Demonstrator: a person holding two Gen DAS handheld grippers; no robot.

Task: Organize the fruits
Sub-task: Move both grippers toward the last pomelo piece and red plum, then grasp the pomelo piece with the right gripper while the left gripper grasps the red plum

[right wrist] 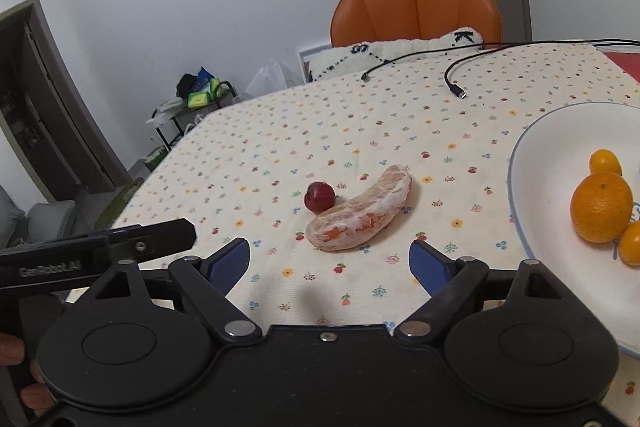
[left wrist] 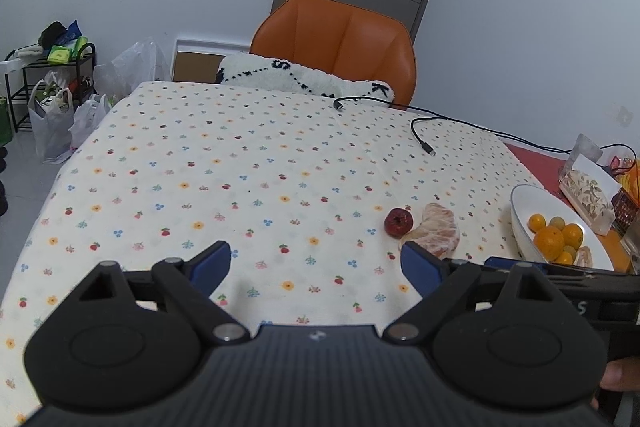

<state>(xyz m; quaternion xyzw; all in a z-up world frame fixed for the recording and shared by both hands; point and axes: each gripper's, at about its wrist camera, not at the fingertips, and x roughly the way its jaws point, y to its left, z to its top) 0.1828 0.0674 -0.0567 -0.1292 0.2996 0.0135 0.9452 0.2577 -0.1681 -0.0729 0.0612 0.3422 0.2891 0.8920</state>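
A small red fruit (left wrist: pixel 398 222) and a peeled citrus piece (left wrist: pixel 438 235) lie side by side on the flowered tablecloth (left wrist: pixel 240 167). A white bowl (left wrist: pixel 524 203) to their right holds several oranges (left wrist: pixel 550 238). My left gripper (left wrist: pixel 316 263) is open and empty, left of the fruit. In the right wrist view my right gripper (right wrist: pixel 330 261) is open and empty, just short of the citrus piece (right wrist: pixel 362 215); the red fruit (right wrist: pixel 319 196) touches it, and the bowl (right wrist: pixel 536 155) with an orange (right wrist: pixel 601 207) is at right.
Two black cables (left wrist: pixel 424 131) lie on the far part of the table. An orange chair (left wrist: pixel 336 43) with a white cushion (left wrist: pixel 300 77) stands behind. A packet (left wrist: pixel 586 191) sits beyond the bowl. Bags and a rack (left wrist: pixel 52 99) stand on the floor at left.
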